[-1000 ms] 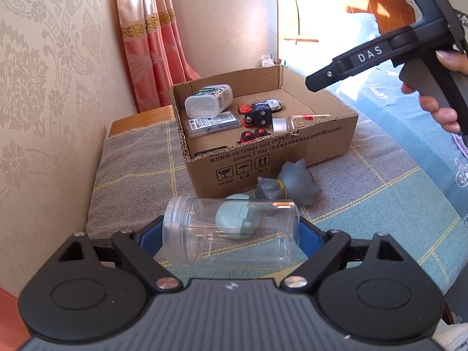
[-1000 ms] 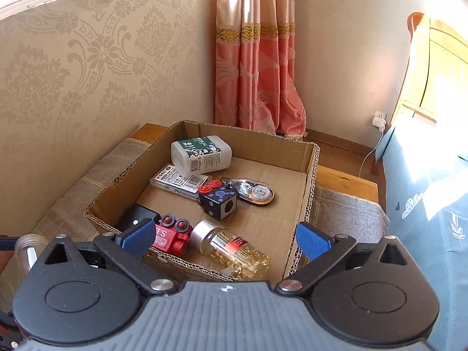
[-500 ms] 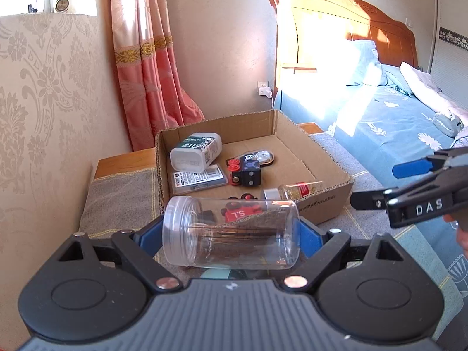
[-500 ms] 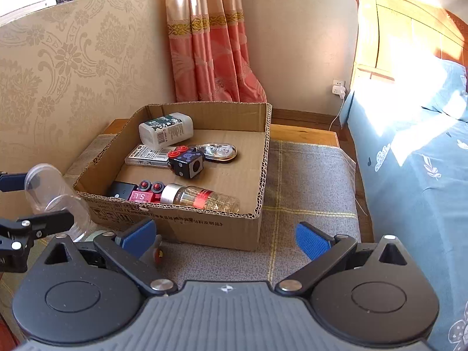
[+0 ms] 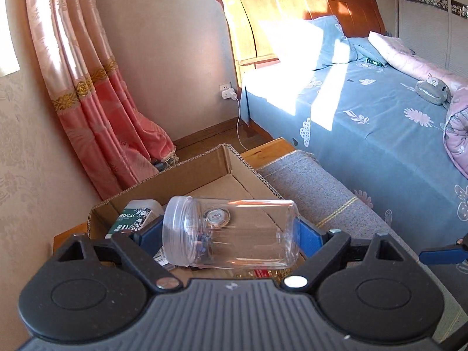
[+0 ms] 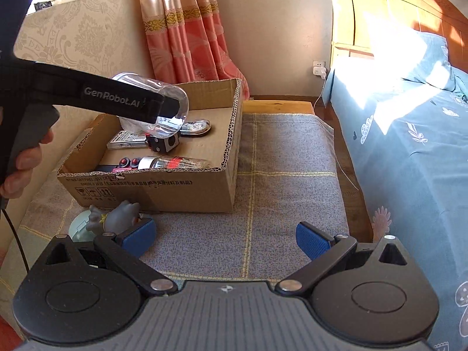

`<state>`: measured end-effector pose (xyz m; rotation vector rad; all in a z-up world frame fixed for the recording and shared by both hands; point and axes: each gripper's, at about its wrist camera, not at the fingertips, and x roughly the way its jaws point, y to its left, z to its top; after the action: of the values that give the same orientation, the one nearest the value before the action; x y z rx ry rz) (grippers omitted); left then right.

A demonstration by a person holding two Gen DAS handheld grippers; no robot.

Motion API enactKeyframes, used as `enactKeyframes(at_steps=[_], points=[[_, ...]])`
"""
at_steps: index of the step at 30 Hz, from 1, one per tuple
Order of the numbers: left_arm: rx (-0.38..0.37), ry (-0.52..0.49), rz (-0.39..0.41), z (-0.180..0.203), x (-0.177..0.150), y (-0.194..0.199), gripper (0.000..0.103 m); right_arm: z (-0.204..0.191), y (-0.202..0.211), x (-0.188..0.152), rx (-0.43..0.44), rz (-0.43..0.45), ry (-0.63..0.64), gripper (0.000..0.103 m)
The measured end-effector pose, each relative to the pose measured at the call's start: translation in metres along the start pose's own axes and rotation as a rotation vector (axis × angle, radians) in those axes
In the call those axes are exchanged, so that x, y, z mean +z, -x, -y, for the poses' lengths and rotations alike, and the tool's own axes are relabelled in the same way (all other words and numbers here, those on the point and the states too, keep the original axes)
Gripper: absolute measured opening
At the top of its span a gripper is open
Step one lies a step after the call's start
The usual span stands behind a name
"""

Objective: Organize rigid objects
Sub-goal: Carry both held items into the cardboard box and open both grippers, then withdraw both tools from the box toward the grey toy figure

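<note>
My left gripper (image 5: pixel 228 234) is shut on a clear plastic jar (image 5: pixel 231 234), held sideways above the open cardboard box (image 5: pixel 228 158). In the right wrist view the jar (image 6: pixel 172 111) hangs over the box (image 6: pixel 187 193), which holds a white bottle, a flat pack, a black and red cube (image 6: pixel 166 143), a glass bottle (image 6: pixel 175 162) and a red toy. My right gripper (image 6: pixel 223 238) is open and empty, low over the grey blanket in front of the box. A grey toy figure (image 6: pixel 117 218) and a pale green round object (image 6: pixel 80 228) lie by its left finger.
The box sits on a grey checked blanket (image 6: pixel 286 161) over a low wooden bench. A blue bed (image 6: pixel 409 117) runs along the right. A patterned wall and pink curtain (image 6: pixel 187 29) stand behind the box.
My left gripper has lifted the jar and carried it forward over the box. My right gripper has pulled back from above the box to the blanket in front of it.
</note>
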<state>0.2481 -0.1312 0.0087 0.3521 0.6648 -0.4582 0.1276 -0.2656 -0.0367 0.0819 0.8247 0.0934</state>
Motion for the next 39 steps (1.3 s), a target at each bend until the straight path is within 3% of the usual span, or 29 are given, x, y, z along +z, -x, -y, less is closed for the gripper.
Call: enactKeyframes(at_steps=[6, 16, 28, 39], points=[[0.070, -0.055, -0.021, 0.014, 0.012, -0.032, 0.093, 0.018, 0.014, -0.004, -0.020, 0.021, -0.059, 0.103], [0.040, 0.034, -0.030, 0.001, -0.017, 0.012, 0.097, 0.012, 0.018, -0.005, 0.008, 0.025, -0.069, 0.103], [0.088, 0.186, 0.007, -0.023, -0.078, 0.071, 0.102, -0.010, 0.027, -0.016, 0.041, 0.057, -0.040, 0.103], [0.173, 0.333, -0.057, -0.053, -0.148, 0.084, 0.102, -0.037, 0.012, -0.024, 0.060, 0.041, 0.028, 0.103]])
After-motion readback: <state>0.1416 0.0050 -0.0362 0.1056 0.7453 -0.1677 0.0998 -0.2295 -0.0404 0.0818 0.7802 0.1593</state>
